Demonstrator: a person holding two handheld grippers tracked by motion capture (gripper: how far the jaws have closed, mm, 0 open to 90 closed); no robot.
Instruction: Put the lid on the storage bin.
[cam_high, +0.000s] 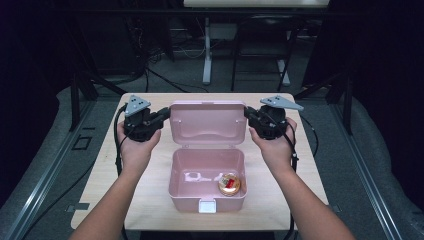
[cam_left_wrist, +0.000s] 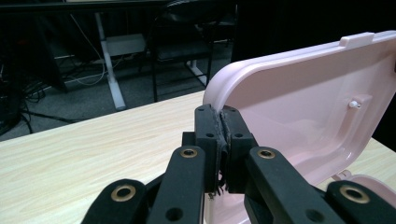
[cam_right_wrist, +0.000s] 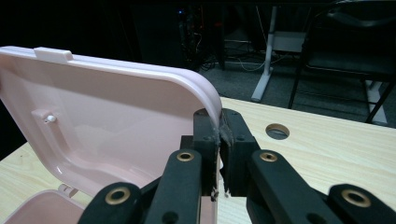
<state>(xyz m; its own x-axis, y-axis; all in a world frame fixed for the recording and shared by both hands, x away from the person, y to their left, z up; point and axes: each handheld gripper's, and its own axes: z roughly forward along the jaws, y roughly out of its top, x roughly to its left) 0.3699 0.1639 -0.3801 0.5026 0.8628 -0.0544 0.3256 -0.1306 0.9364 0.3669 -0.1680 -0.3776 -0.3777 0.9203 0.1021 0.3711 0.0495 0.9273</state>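
Note:
A pink plastic box (cam_high: 207, 192) stands open in the middle of the table, its lid (cam_high: 207, 123) raised upright at the back. Inside the box, at the right, lies a small round gold and red object (cam_high: 229, 184). My left gripper (cam_high: 167, 114) is shut on the lid's left edge (cam_left_wrist: 212, 91), with the rim pinched between its jaws (cam_left_wrist: 222, 122). My right gripper (cam_high: 247, 114) is shut on the lid's right edge (cam_right_wrist: 212, 100), pinching the rim (cam_right_wrist: 219, 123) in the same way. A white latch (cam_high: 207, 206) sits on the box's front wall.
The light wooden table (cam_high: 100, 170) has bare surface left and right of the box. A round hole (cam_right_wrist: 277, 131) is in the tabletop near the right gripper. Behind the table are desk legs (cam_high: 207, 55), a chair and cables on a dark floor.

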